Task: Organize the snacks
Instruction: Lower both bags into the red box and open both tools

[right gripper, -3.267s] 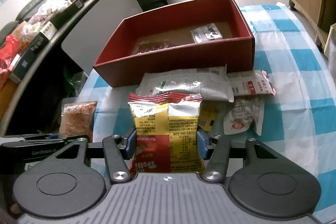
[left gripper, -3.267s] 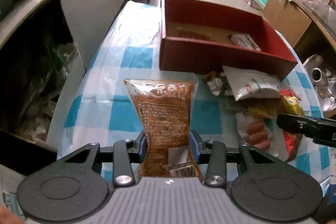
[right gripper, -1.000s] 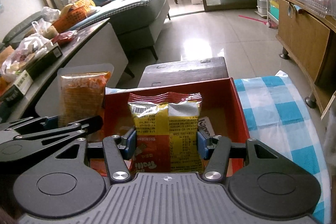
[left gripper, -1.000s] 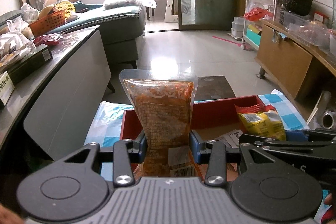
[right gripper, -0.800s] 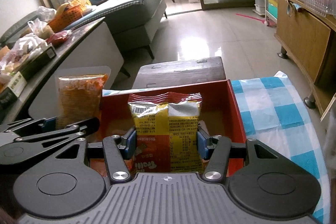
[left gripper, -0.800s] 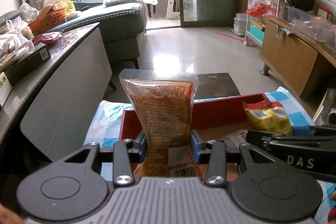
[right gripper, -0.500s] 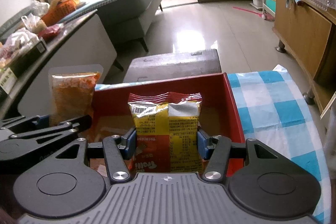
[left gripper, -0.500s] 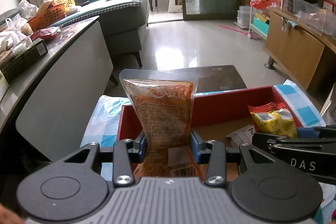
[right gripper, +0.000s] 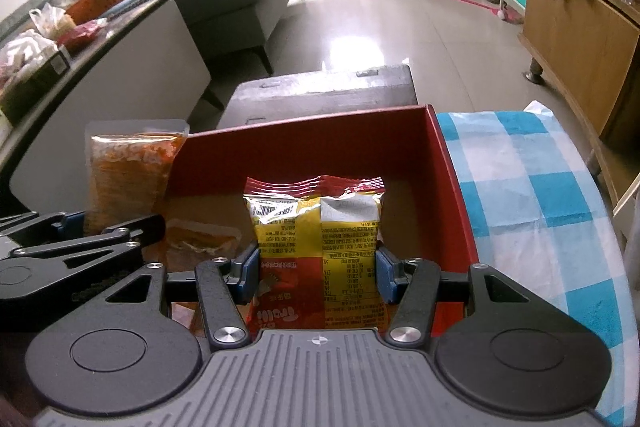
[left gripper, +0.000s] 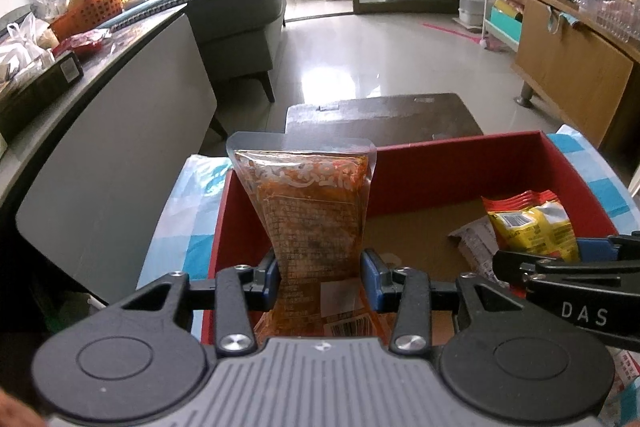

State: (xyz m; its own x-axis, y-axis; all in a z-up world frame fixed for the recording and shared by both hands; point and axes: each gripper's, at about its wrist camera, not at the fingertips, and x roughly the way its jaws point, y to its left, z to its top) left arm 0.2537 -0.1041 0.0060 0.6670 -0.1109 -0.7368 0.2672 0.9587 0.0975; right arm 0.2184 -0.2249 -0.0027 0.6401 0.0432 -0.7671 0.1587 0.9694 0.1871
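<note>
Gripping an orange pouch (left gripper: 318, 219) by its narrowed waist, the left gripper (left gripper: 322, 277) had both blue pads pressed into the plastic, so the claw was clamped on the pouch. The pouch stood upright over the near-left part of the red box (left gripper: 460, 171), its clear sealed top rising above the box's far wall. In the left wrist view the right gripper (left gripper: 560, 267) reached in from 3 o'clock, carrying a yellow-and-red packet (left gripper: 528, 227) over the box's right half, with a pale wrapper (left gripper: 474, 243) lying on the cardboard floor just left of it.

From the right wrist view, the right gripper (right gripper: 318, 271) was likewise clamped on the yellow-and-red packet (right gripper: 316, 239), the pads squeezing its two sides, the crimped red edge pointing to 12 o'clock. The packet hung inside the outline of the red box (right gripper: 452, 195). At 9 o'clock the left gripper (right gripper: 108, 227) held the orange pouch (right gripper: 128, 171) above the box's left wall. A small orange sachet (right gripper: 200, 239) lay flat on the box floor between the two grippers.

The box sat on a blue-and-white checked cloth (right gripper: 540, 195), which spread out toward 3 o'clock. Beyond the box at 12 o'clock stood a dark low table (right gripper: 324, 87) on the shiny floor.
</note>
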